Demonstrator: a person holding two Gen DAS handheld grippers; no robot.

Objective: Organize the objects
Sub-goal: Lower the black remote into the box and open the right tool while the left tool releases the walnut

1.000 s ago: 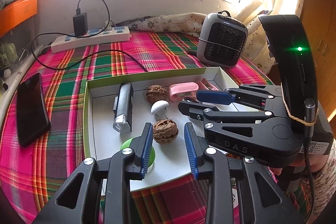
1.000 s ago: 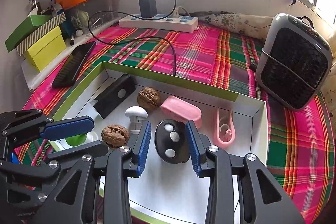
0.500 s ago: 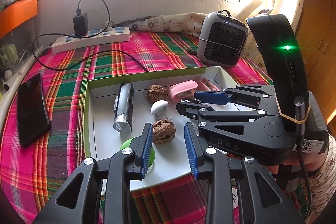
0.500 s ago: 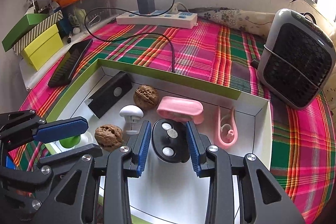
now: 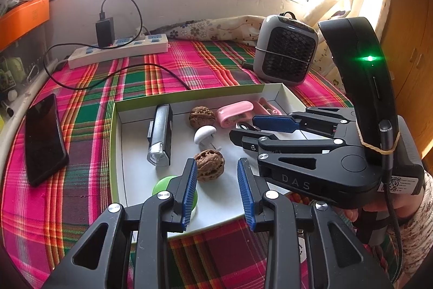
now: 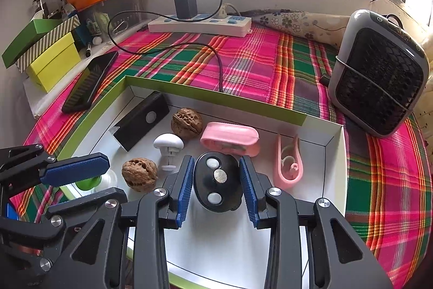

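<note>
A white tray with green rim (image 5: 113, 142) (image 6: 211, 92) lies on the plaid cloth. It holds two walnuts, a black bike light (image 5: 160, 138), a white plug (image 5: 204, 134), a pink case (image 5: 235, 113), a pink clip (image 6: 287, 162), a green disc (image 5: 173, 187) and a black oval remote (image 6: 217, 182). My left gripper (image 5: 216, 188) is open, its pads flanking the near walnut (image 5: 209, 165) (image 6: 139, 174). My right gripper (image 6: 216, 190) is open, its pads on either side of the remote with small gaps. It also shows in the left wrist view (image 5: 259, 129).
A phone (image 5: 43, 138) lies left of the tray. A power strip (image 5: 117, 52) with a charger and cable sits at the back. A small grey heater (image 5: 286, 56) stands back right. Green and yellow boxes (image 6: 48, 56) are stacked far left.
The right gripper has moved forward so its pads now flank the remote. The left gripper has crept towards the near walnut. Nothing has been gripped.
</note>
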